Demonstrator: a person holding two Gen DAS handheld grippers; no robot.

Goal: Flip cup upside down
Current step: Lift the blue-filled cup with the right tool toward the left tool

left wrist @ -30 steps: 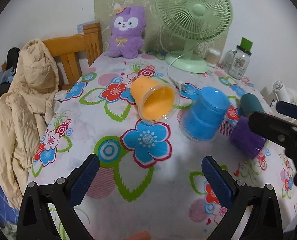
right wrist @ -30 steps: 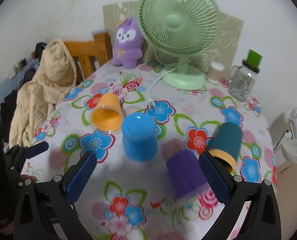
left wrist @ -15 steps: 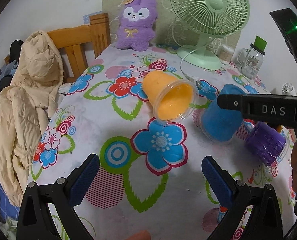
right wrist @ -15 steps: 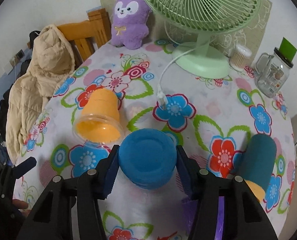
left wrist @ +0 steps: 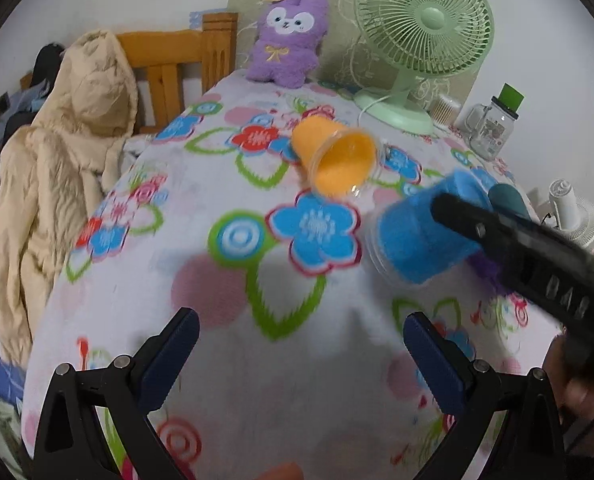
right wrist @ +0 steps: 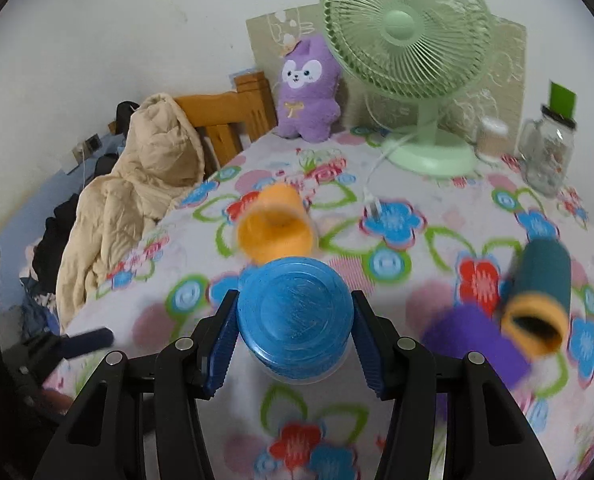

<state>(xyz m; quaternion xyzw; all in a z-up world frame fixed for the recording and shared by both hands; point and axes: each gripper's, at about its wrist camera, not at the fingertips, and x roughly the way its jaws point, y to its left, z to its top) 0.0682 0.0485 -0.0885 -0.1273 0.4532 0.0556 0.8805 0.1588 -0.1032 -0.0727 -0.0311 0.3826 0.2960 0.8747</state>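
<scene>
My right gripper [right wrist: 295, 336] is shut on the blue cup [right wrist: 295, 316], its flat base facing the camera. In the left wrist view the blue cup [left wrist: 417, 240] is tilted and lifted off the floral tablecloth [left wrist: 257, 360], held by the right gripper's black finger [left wrist: 517, 248]. My left gripper [left wrist: 301, 356] is open and empty, low over the table's near edge. An orange cup [left wrist: 337, 160] lies on its side, mouth toward me; it also shows in the right wrist view [right wrist: 275, 228].
A purple cup [right wrist: 481, 348] and a teal cup [right wrist: 541, 292] lie on their sides at right. A green fan [right wrist: 409, 64], a purple plush [right wrist: 309, 88] and a glass jar [right wrist: 549, 152] stand at the back. A chair with a beige coat [left wrist: 57, 184] stands left.
My right gripper has closed on the blue cup, lifted it and tilted it over. The left gripper has drawn back slightly and stays open.
</scene>
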